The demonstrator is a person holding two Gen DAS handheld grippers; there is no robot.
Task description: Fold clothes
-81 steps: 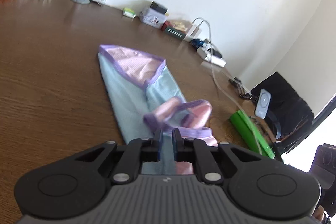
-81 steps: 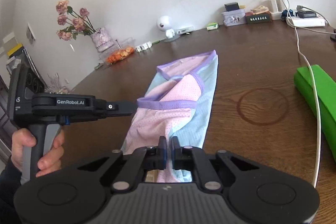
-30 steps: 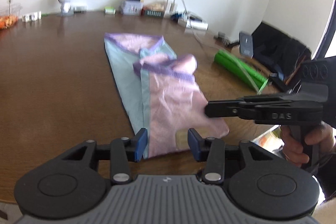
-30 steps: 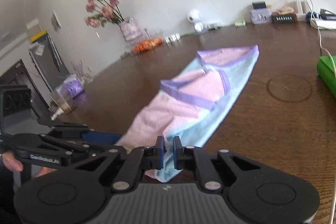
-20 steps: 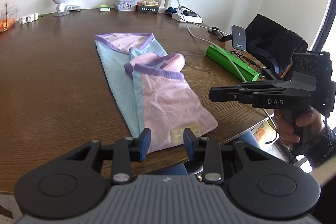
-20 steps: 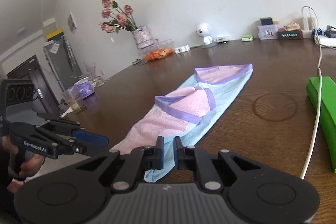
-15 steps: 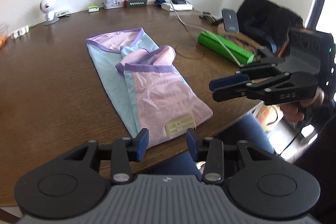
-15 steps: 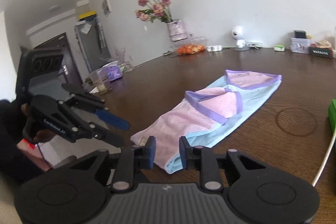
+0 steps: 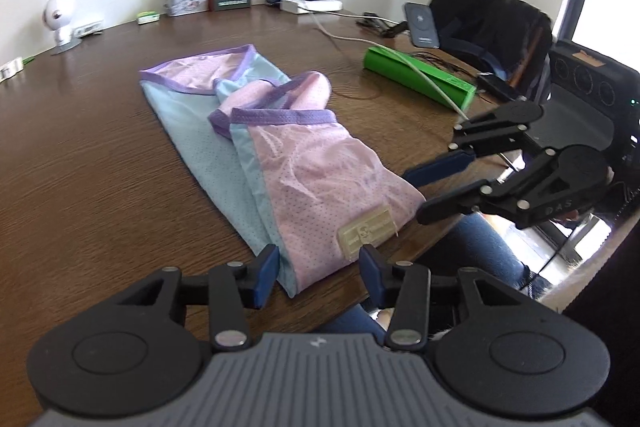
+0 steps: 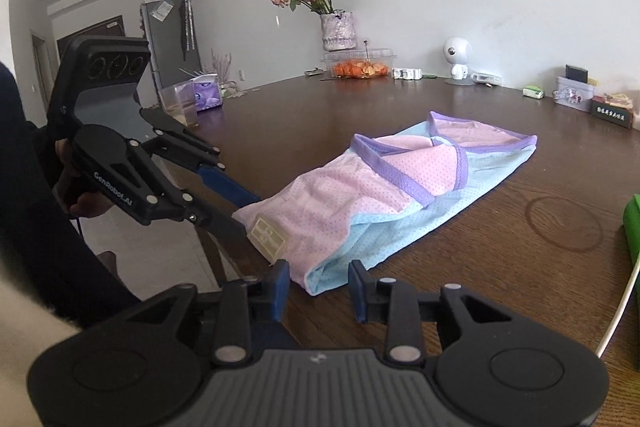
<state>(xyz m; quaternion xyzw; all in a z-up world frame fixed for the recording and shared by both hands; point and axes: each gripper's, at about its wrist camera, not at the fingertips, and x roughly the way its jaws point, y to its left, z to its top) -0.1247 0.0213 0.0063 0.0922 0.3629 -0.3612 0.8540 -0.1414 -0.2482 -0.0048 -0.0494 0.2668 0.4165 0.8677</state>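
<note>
**A:** What do we see on the counter [image 9: 80, 163]?

**B:** We see the garment [image 9: 280, 163], a pink and light-blue mesh top with purple binding, lying in a long narrow strip. Its near end, bearing a beige label [image 9: 366, 233], rests at the counter's near edge; its far end points toward the wall. A pink layer is doubled over the blue one.

**A:** And the two tools?

**B:** The left hand-held gripper [image 9: 318, 277] hovers just short of the near hem, fingers spread, nothing between them. The right hand-held gripper [image 10: 316, 285] is likewise parted and empty, just short of the blue corner. A moment ago its pads were pressed together at the cloth; its jaws have just been opening, and the left ones widened a little too. Both tools have drawn back from the fabric, which now lies free.

**A:** What do we infer for the task?

**B:** We judge that one lengthwise fold has been laid down and released. The strip remains long, so a crosswise fold, near end toward far end, probably remains. The wrinkled pink panel may want smoothing first.

**A:** Any hazards nearby?

**B:** The green case [image 9: 416, 79] and white cable [image 9: 432, 87] lie beside the garment, apart from it.
</note>
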